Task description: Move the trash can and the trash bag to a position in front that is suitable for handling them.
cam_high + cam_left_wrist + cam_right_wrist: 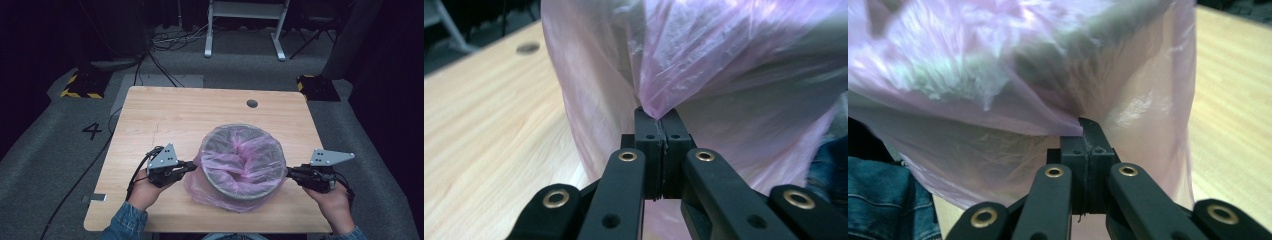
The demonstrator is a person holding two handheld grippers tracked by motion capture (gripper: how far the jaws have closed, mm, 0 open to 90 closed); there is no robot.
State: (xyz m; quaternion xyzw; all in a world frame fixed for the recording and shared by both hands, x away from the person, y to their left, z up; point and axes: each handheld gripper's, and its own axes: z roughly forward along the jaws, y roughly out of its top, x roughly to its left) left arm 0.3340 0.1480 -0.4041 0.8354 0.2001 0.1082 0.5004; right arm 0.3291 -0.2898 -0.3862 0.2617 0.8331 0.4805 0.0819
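Pink bag (235,165) pinched by both tools.

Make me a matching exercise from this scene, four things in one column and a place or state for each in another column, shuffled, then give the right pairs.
Things:
1. left gripper
2. right gripper
3. pink bag
4. round hole

Places or states:
A. lines a grey bin and hangs over its rim
B. in the wooden table, beyond the bin
C. shut on the bag at the bin's left side in the high view
D. shut on the bag at the bin's right side in the high view

Pairs: 1-C, 2-D, 3-A, 4-B
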